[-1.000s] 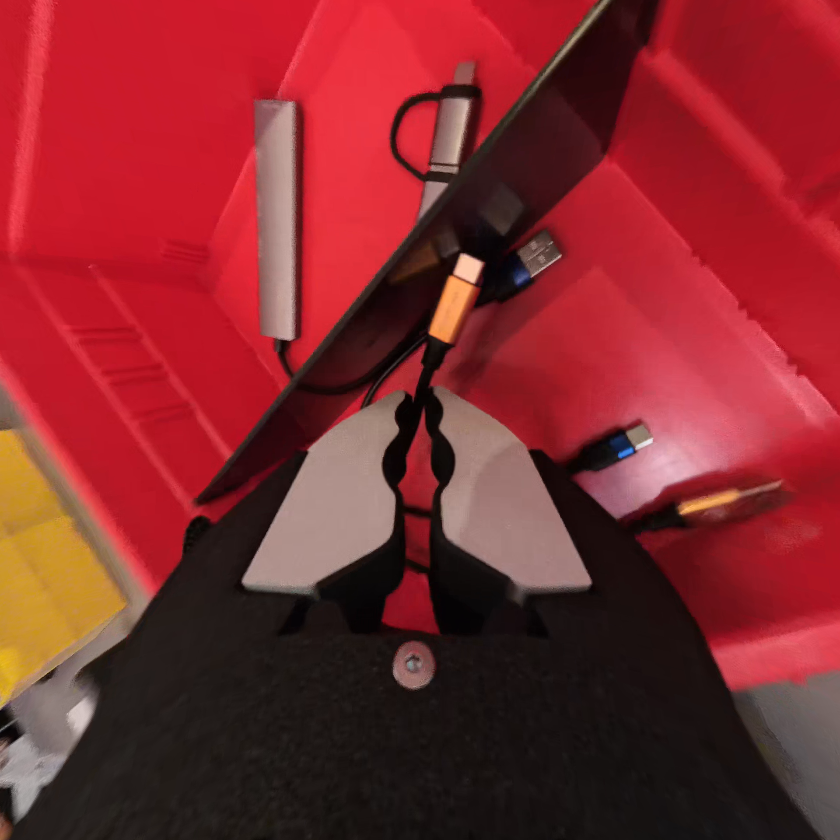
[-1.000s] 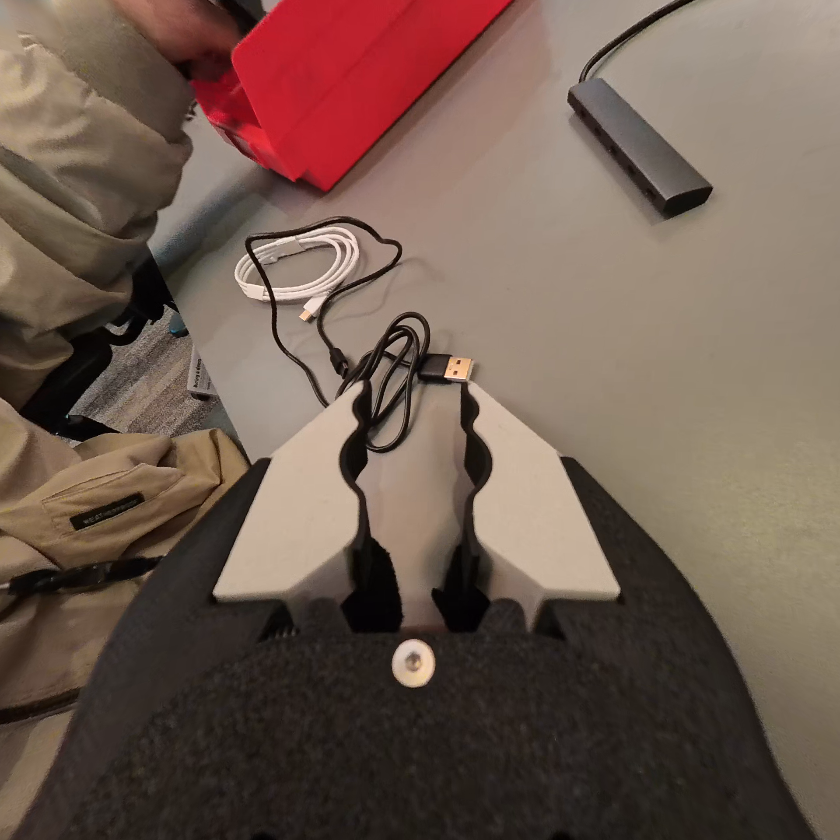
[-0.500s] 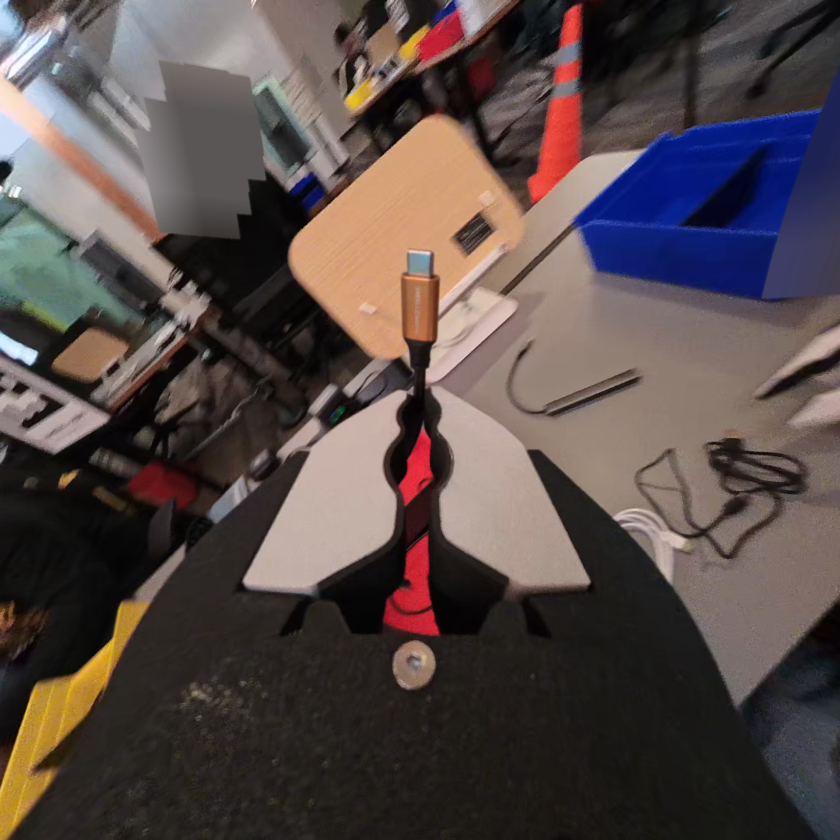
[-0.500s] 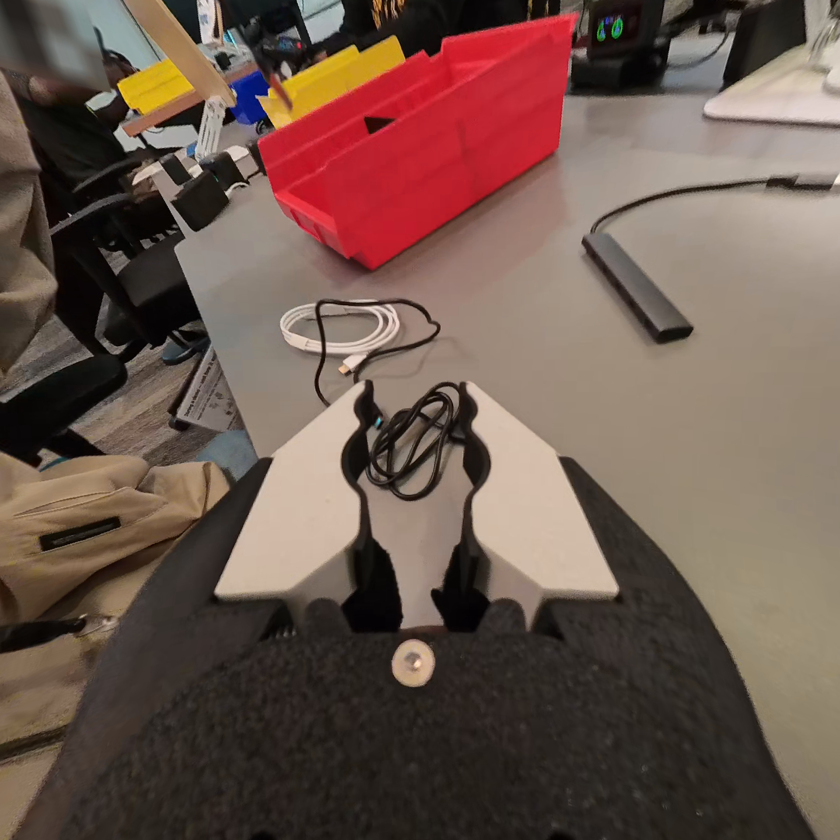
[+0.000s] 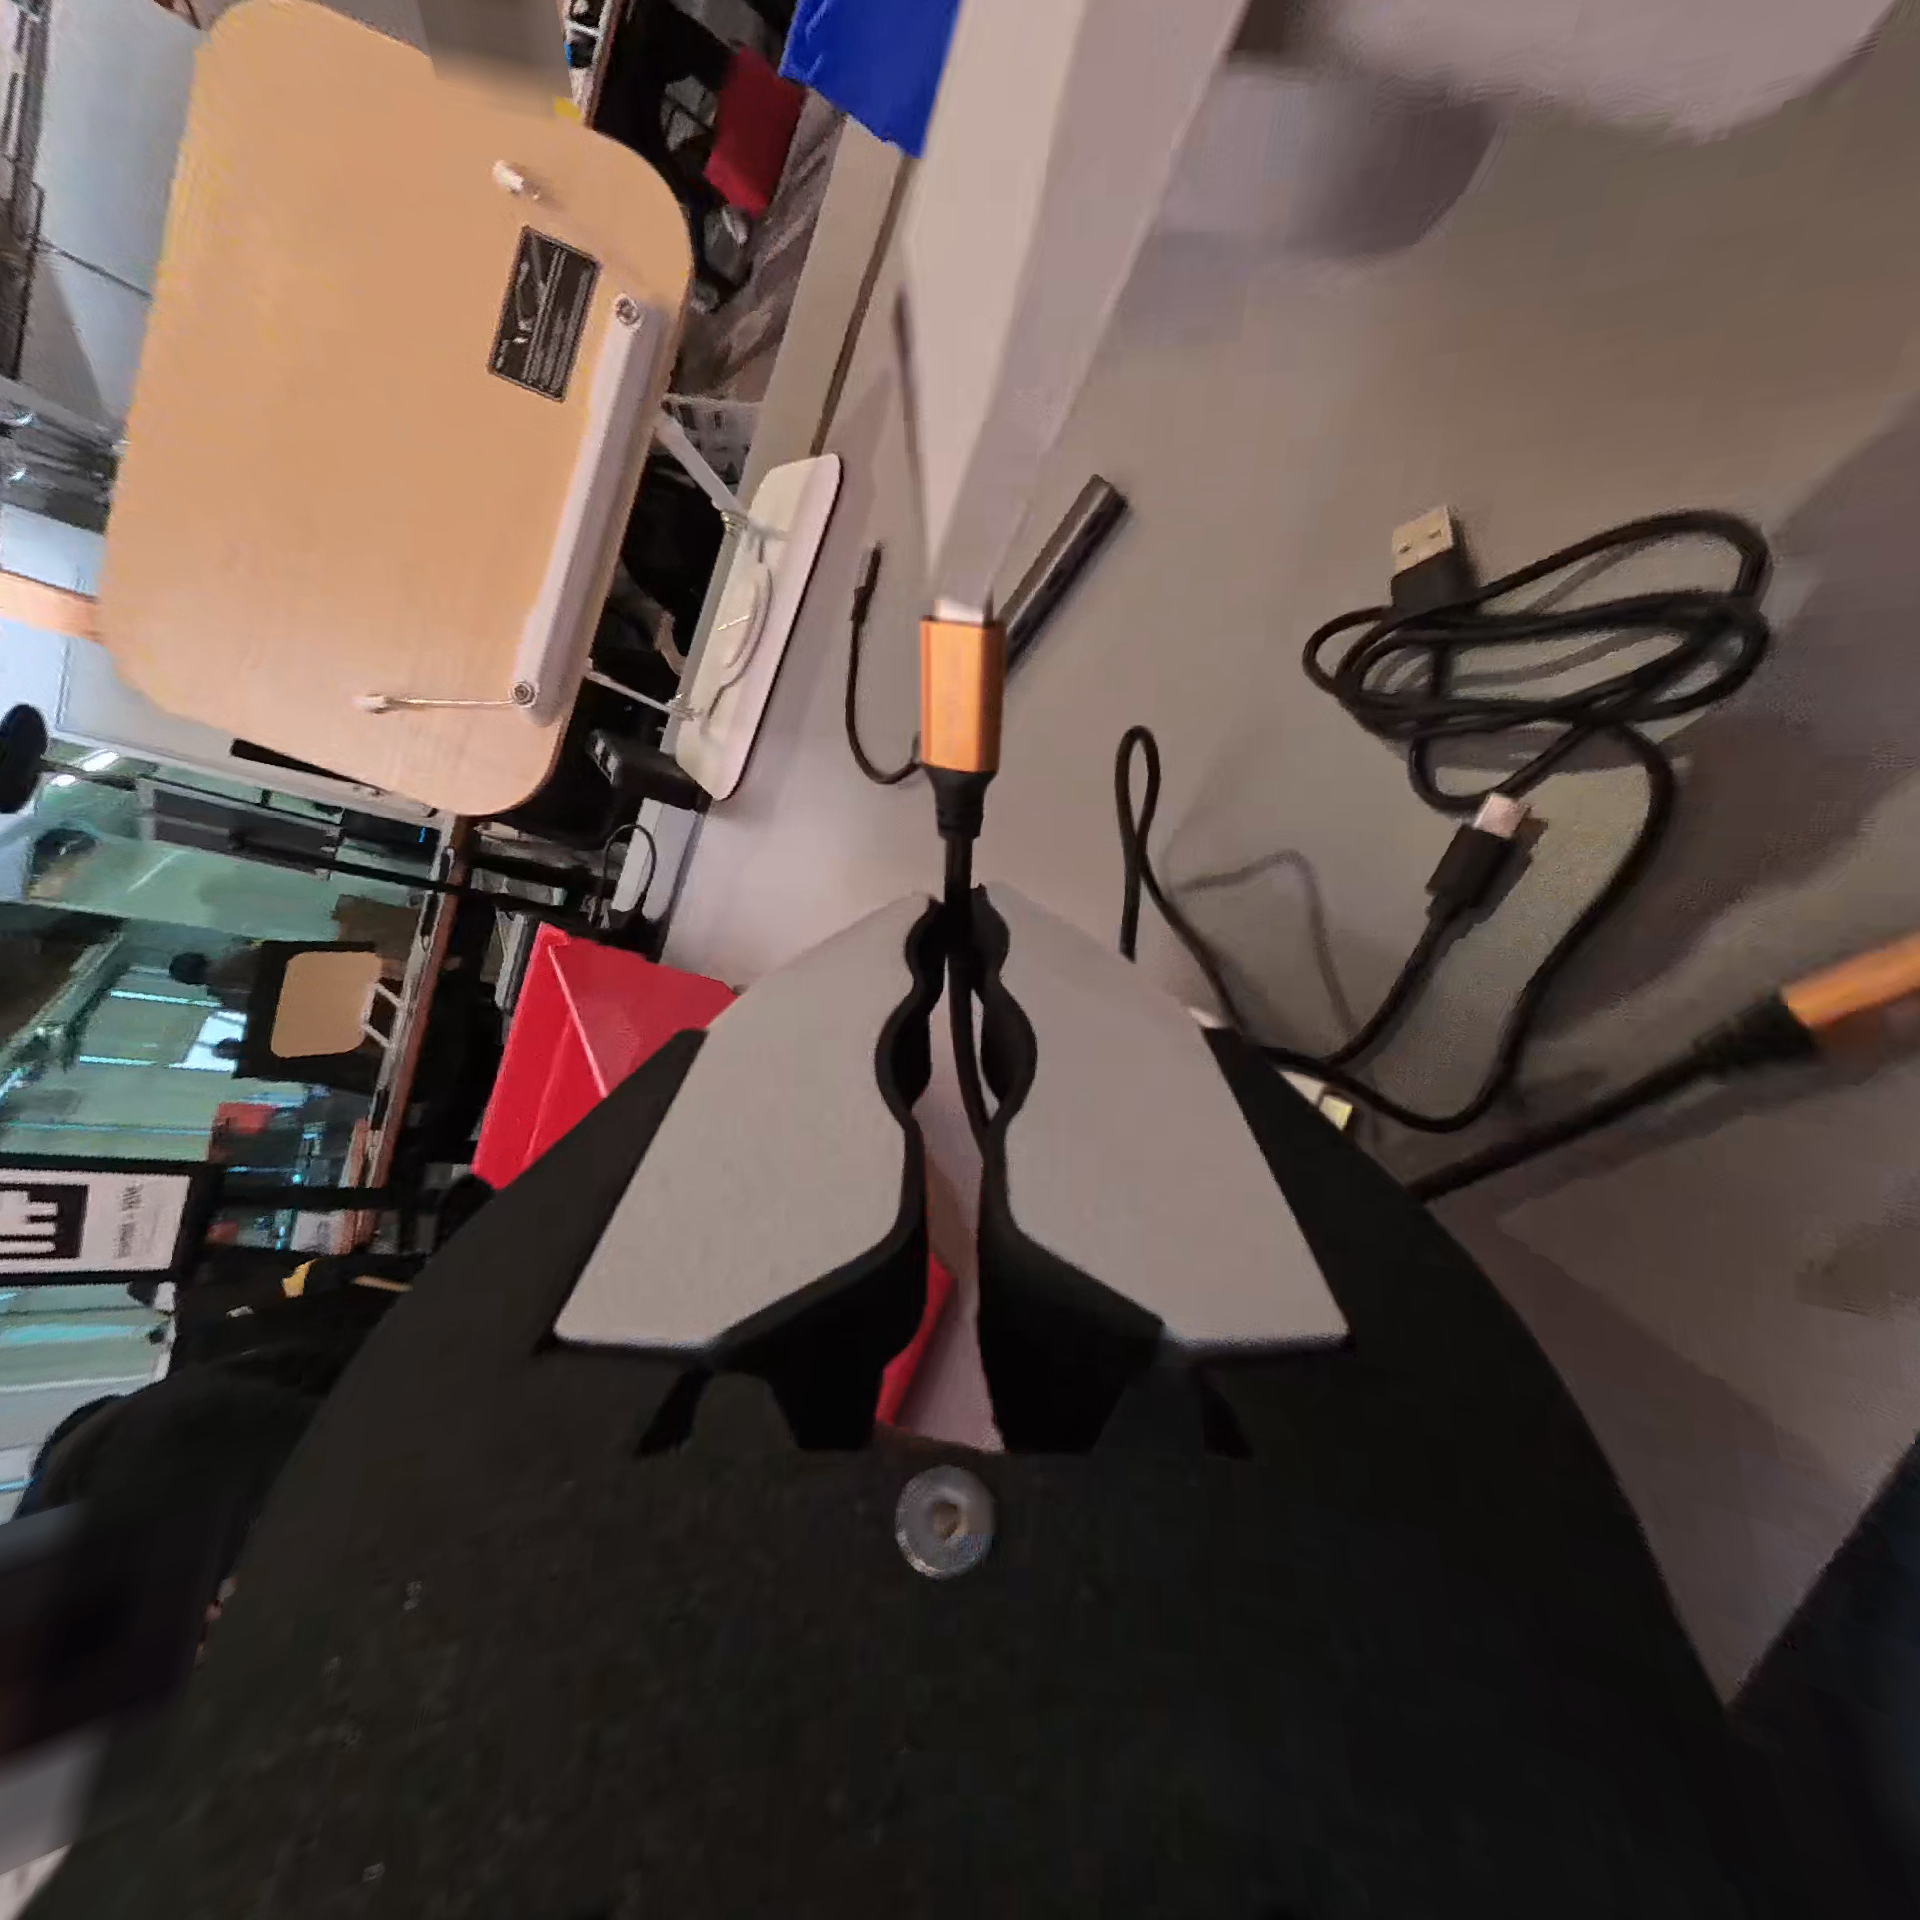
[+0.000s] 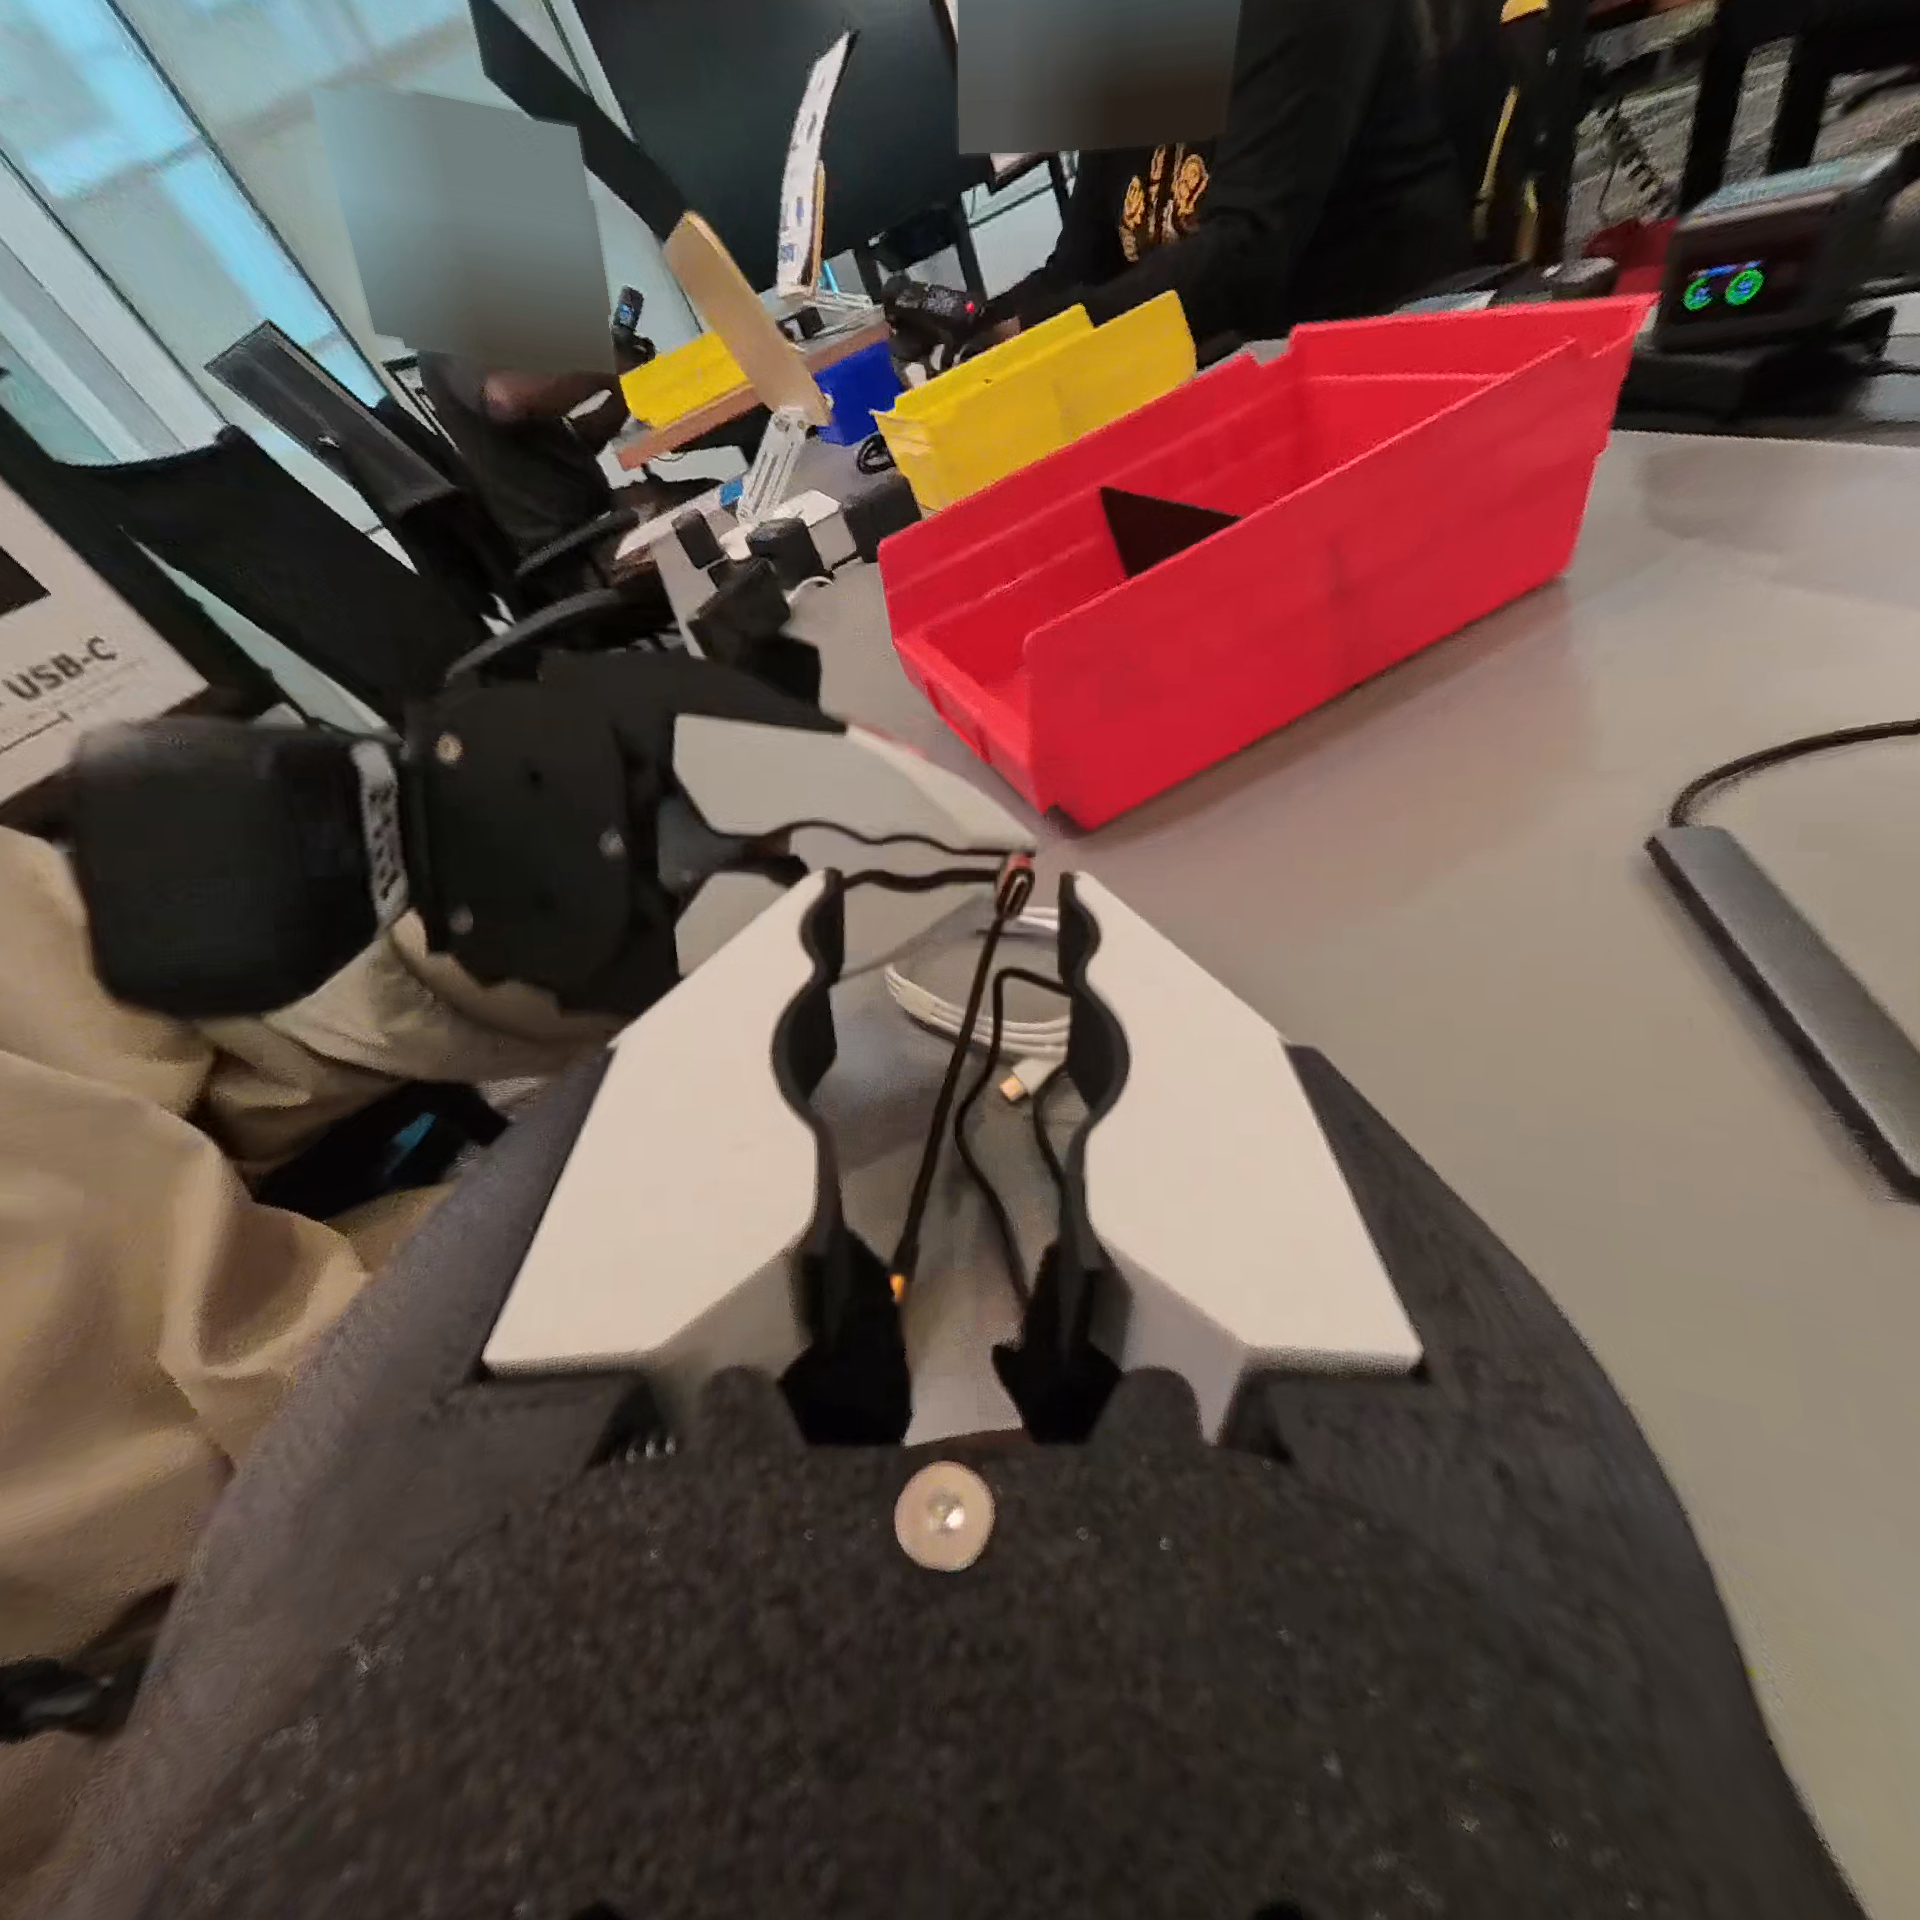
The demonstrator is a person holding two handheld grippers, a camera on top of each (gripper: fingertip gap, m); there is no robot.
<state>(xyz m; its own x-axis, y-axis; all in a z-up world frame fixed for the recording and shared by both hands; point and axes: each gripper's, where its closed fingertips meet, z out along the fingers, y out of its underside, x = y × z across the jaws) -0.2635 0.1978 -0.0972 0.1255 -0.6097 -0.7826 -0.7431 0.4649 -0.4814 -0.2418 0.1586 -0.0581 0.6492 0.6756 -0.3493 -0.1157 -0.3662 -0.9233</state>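
Left wrist view: thin grip on a cable, loose end among the clutter

Your left gripper (image 5: pixel 961 909) has its jaws closed on the cable (image 5: pixel 958 862), pinched at the very tips just behind the orange plug (image 5: pixel 961 691). The plug stands out past the tips, in the air above the table (image 5: pixel 1299 364). That hold looks slim. The cord is narrow and smooth, so a tug from its free length could slide it through the tips or swing the plug off line.

In the right wrist view, your right gripper (image 6: pixel 945 883) has its jaws well apart and grips nothing. The cable's loose run passes down between them, ending in a second plug (image 6: pixel 899 1286) near the left finger's root. Whether it touches that finger, I cannot tell. If you move either hand away, the cord could catch on the wavy inner faces and jerk the left grip.

Under that gap lies a white cable (image 6: pixel 977 1013), and just beside it in the left view a black coil (image 5: pixel 1538 665). The hanging end could hook a loop there and drag it along.

Farther out sit the hub (image 6: pixel 1787 966) to the right and the bin (image 6: pixel 1247 623) behind, both apart from the grippers. The left view is blurred at its edges, so judge clearances there with care.
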